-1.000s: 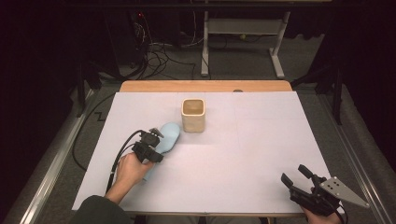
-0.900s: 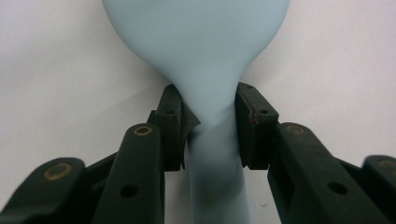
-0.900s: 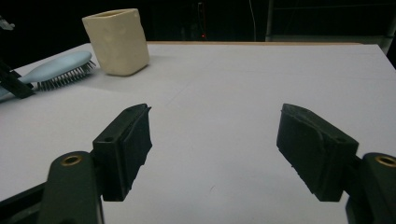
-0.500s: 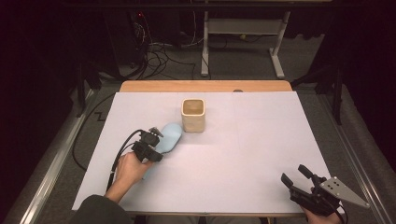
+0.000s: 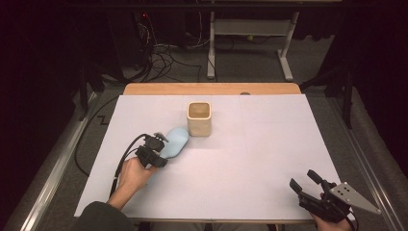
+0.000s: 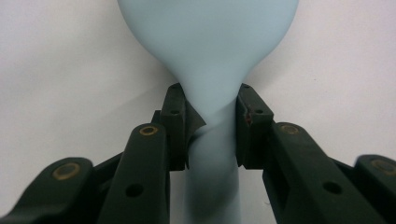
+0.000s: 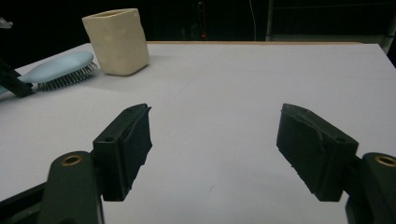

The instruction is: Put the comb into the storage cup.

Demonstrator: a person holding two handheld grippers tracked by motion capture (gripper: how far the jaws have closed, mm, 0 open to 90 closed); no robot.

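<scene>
A light blue hairbrush [image 5: 175, 140] lies bristles down on the white table, just left of a cream square cup [image 5: 199, 118]. My left gripper [image 5: 162, 144] is at the brush's handle end. In the left gripper view its jaws have just been closing, and the pads now press on both sides of the narrow handle [image 6: 212, 140], with the brush head [image 6: 208, 37] ahead. My right gripper [image 5: 302, 179] rests open near the table's front right corner, nothing between its pads [image 7: 212, 149]. From there I see the brush [image 7: 60, 67] and the cup [image 7: 116, 39] far off to the left.
A white sheet [image 5: 260, 144] covers the table, with a wooden edge [image 5: 211, 89] at the back. A black cable [image 5: 126, 154] trails from the left gripper toward the front left. Cables and a desk frame [image 5: 250, 29] stand on the dark floor beyond.
</scene>
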